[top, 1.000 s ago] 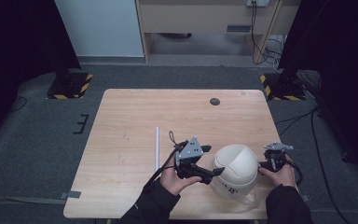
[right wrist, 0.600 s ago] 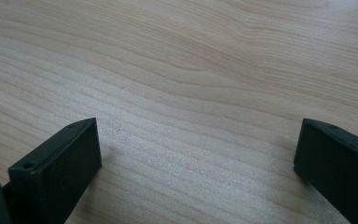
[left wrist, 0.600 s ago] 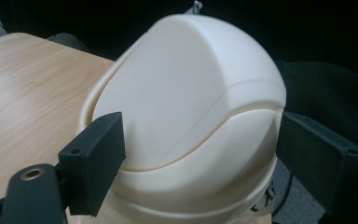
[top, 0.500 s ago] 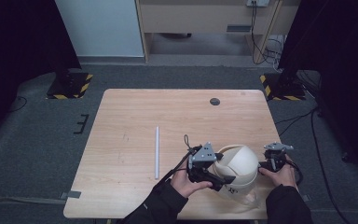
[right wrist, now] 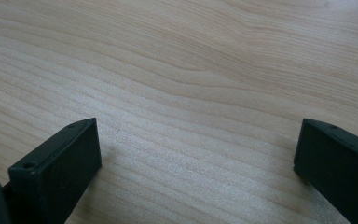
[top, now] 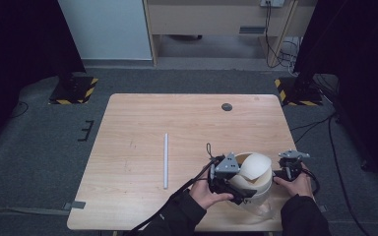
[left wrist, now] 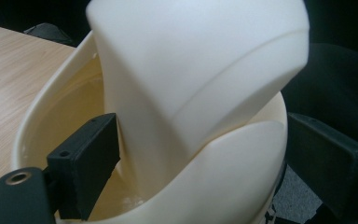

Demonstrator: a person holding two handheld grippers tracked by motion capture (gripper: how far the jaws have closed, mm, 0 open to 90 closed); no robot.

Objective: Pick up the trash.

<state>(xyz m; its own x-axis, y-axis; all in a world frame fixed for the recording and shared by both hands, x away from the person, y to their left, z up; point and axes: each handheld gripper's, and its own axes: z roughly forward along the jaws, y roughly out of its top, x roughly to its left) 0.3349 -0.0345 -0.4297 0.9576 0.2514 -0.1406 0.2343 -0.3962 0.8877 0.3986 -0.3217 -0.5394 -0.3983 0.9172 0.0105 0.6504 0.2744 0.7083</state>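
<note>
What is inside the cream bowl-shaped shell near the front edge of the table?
Inside the cream shell stands a curved cream piece, rising above its rim. One jaw of the left gripper reaches inside beside it. The shell's bottom is hidden behind the piece.

Light wooden table (top: 142, 123) on grey floor, bearing white rod (top: 166, 160) left of centre, cream helmet (top: 251, 179) at near right edge, dark disc (top: 227, 106) near far edge
</note>
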